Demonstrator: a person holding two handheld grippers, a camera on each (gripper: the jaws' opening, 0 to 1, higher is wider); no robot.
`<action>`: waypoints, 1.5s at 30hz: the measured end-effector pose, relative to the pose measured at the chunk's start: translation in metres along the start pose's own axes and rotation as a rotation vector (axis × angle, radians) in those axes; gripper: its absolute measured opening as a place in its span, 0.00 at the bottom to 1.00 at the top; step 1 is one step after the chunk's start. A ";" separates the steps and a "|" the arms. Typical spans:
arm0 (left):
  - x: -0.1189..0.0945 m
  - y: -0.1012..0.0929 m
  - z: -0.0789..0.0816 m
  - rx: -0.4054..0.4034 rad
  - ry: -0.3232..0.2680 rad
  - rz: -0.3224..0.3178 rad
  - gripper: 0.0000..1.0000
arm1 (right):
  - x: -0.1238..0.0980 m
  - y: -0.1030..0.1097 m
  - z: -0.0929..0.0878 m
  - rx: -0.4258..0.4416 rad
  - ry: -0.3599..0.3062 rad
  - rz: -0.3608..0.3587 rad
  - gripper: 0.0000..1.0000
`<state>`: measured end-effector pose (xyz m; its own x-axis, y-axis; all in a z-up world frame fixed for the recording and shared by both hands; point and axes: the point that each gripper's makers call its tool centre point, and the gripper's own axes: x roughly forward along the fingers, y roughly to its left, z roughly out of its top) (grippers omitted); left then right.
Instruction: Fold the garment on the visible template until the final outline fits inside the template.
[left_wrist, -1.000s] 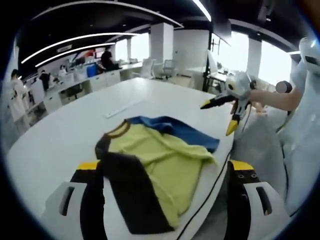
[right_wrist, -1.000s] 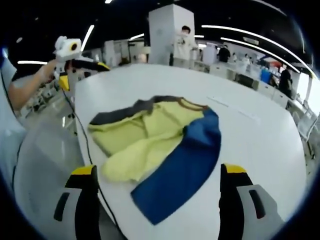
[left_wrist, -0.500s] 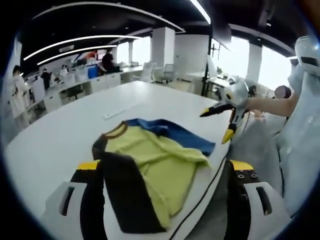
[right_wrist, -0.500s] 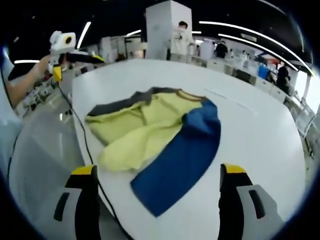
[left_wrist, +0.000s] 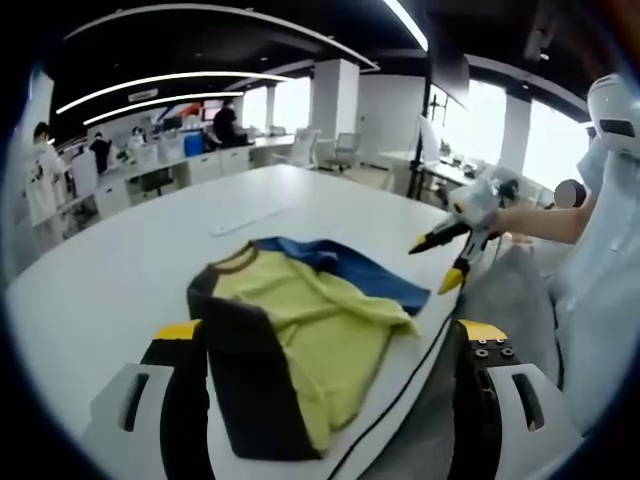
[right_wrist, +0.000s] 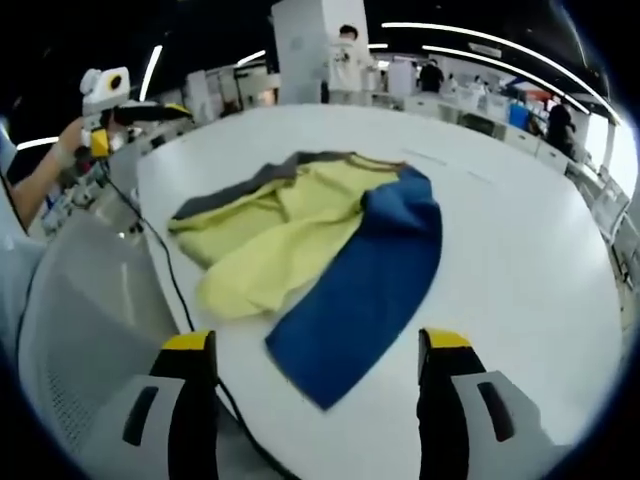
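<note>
In the left gripper view, a crumpled garment (left_wrist: 300, 320) lies near the edge of a white counter (left_wrist: 120, 270): a dark sleeve at 7 o'clock, a yellow body in the middle, a blue sleeve toward 1 o'clock. The left tongs (left_wrist: 325, 335) stand open and empty, above the garment's near edge. At 3 o'clock the right tongs (left_wrist: 442, 262) hover open, held off the counter edge. In the right gripper view they (right_wrist: 315, 345) frame the blue sleeve.

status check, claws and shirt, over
Both claws open, empty: left, right. Shirt loose on table, sleeves partly folded in. Black cable along table edge beside it.
</note>
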<state>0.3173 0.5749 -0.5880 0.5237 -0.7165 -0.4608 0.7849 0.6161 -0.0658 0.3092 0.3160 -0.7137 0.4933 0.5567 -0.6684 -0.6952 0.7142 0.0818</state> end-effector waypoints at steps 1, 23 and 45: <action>0.000 -0.002 -0.001 -0.003 0.003 -0.006 1.00 | 0.000 0.001 -0.002 0.005 0.007 0.005 0.76; 0.000 -0.012 -0.004 -0.021 -0.001 -0.018 1.00 | 0.003 -0.004 -0.048 0.155 0.134 -0.025 0.30; 0.001 -0.013 -0.002 -0.022 0.004 -0.027 1.00 | 0.011 -0.005 -0.060 0.186 0.163 -0.019 0.13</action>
<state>0.3063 0.5668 -0.5894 0.5008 -0.7317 -0.4624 0.7915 0.6034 -0.0976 0.2861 0.2928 -0.7658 0.4037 0.4776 -0.7804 -0.5714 0.7978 0.1927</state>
